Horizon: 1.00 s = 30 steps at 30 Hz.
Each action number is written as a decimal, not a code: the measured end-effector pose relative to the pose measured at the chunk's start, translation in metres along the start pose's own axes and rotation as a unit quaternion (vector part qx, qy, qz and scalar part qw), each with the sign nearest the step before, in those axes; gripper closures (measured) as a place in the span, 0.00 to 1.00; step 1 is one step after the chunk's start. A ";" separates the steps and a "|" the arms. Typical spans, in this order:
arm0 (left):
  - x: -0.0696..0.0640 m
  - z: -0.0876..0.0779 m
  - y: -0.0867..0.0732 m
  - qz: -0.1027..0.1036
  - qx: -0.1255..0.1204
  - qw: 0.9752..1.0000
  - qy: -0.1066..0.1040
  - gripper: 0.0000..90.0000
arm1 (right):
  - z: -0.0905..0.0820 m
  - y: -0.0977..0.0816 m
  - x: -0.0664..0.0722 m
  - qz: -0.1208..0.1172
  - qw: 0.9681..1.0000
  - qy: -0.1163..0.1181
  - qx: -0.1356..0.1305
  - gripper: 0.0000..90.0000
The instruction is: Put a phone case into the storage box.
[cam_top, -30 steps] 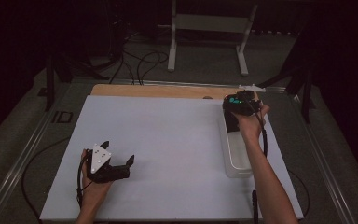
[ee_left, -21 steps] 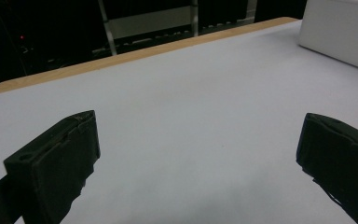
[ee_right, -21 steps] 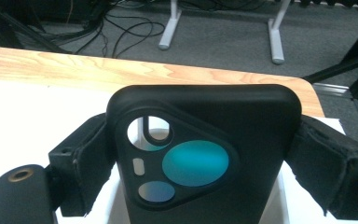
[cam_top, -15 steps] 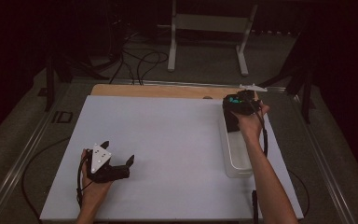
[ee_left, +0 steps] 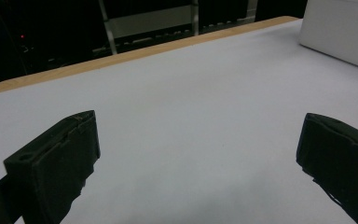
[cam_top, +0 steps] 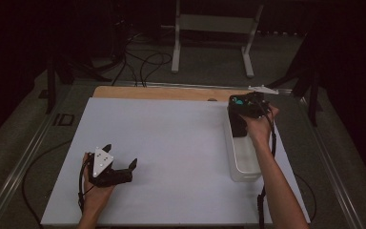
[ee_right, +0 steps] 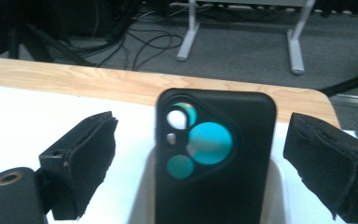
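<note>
Phone (ee_right: pixel 214 158): upright between the spread jaws of the right gripper (ee_right: pixel 200 163), unchanged from before; unclamped. Left gripper (ee_left: pixel 196 163): jaws apart, idle near-left. Bin (cam_top: pixel 243 157) below the phone awaits it.

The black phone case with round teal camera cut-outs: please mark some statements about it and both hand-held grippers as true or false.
1. The black phone case with round teal camera cut-outs stands between the right hand-held gripper's open jaws. True.
2. The left hand-held gripper holds a cup. False: its open jaws hold nothing.
3. The clear plastic rectangular bin sits on the white table's right side. True.
4. The case is red. False: black.
</note>
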State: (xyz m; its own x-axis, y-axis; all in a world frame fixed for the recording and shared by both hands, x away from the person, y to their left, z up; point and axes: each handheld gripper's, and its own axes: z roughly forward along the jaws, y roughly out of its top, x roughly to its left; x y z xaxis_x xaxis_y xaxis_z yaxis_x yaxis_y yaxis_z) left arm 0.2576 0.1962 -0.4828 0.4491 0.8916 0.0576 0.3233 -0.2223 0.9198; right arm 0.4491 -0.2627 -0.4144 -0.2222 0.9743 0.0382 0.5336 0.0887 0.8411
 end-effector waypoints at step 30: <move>0.009 -0.016 0.015 -0.001 -0.005 0.999 -0.032 0.00 | -0.091 -0.048 0.055 -0.096 0.977 0.179 -0.062 0.09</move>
State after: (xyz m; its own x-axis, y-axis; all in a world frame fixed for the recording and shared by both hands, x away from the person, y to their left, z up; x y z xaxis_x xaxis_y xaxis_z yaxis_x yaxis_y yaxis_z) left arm 0.2533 0.2069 -0.4628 0.5017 0.8645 0.0311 0.3166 -0.2169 0.9234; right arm 0.3369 -0.2323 -0.4032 -0.5918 0.8051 0.0398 0.3550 0.2159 0.9096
